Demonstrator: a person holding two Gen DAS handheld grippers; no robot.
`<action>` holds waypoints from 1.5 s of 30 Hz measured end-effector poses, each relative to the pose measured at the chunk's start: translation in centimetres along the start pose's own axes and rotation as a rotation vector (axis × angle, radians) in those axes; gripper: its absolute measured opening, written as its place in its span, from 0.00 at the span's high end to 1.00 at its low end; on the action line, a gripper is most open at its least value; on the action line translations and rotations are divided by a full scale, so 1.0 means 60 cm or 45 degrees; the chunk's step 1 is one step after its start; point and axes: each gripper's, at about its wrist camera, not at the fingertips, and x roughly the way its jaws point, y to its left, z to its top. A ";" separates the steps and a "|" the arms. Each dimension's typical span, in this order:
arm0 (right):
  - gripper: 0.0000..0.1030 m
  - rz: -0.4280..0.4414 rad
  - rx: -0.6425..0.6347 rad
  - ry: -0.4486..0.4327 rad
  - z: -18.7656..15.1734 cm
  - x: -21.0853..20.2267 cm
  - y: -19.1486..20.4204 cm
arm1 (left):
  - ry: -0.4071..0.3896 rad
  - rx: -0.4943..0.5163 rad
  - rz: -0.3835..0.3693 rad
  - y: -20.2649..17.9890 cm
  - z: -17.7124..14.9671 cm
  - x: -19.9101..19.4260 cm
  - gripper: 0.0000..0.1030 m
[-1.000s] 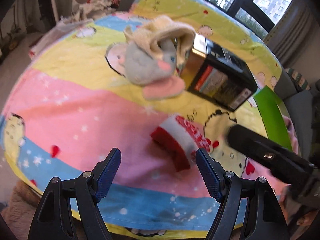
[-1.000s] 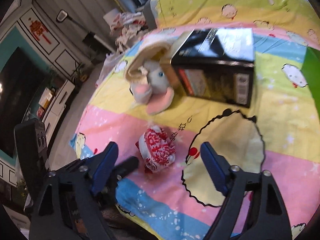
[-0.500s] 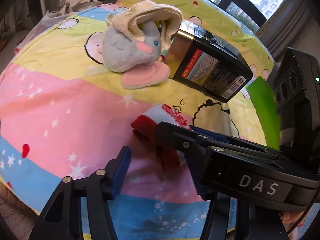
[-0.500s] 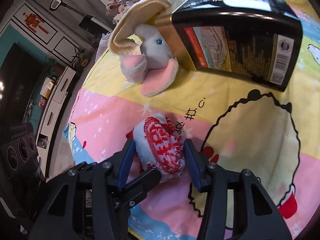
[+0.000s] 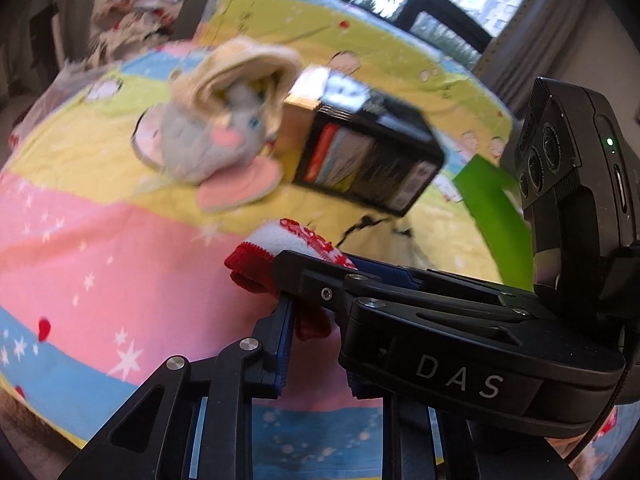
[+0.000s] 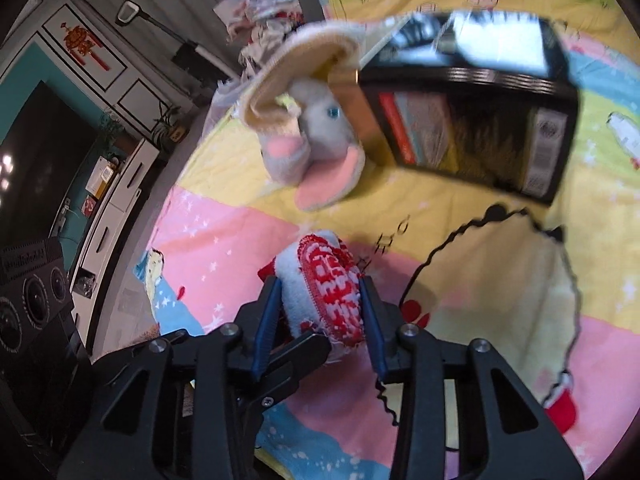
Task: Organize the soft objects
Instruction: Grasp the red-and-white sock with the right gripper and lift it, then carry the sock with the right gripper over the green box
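Observation:
A red and white rolled sock (image 6: 324, 292) lies on the cartoon blanket. My right gripper (image 6: 320, 312) is shut on it, a blue pad on each side. In the left wrist view the sock (image 5: 280, 252) sits under the right gripper's black body. My left gripper (image 5: 316, 340) has closed in on the sock's red cuff; its right finger is hidden behind the right gripper. A grey plush elephant (image 5: 212, 148) with pink ears wears a cream sock (image 5: 240, 64) on its head, farther back.
A black box (image 5: 368, 160) lies on its side right of the elephant, also in the right wrist view (image 6: 472, 120). A green sheet (image 5: 492, 208) lies at the right. A pile of clothes (image 5: 128, 12) sits beyond the table.
My right gripper closed on the sock and lifted it slightly. My left gripper narrowed from wide open and moved in onto the sock's red cuff.

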 end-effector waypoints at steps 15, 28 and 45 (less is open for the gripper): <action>0.62 -0.114 0.047 -0.324 0.018 -0.145 -0.023 | -0.173 0.266 -0.099 -0.128 0.046 -0.039 0.79; 0.62 -0.206 0.184 -0.531 0.012 -0.253 -0.092 | -0.198 0.480 -0.222 -0.244 0.079 -0.020 0.79; 0.62 -0.299 0.377 -0.613 -0.013 -0.314 -0.196 | -0.095 0.624 -0.337 -0.346 0.084 0.045 0.79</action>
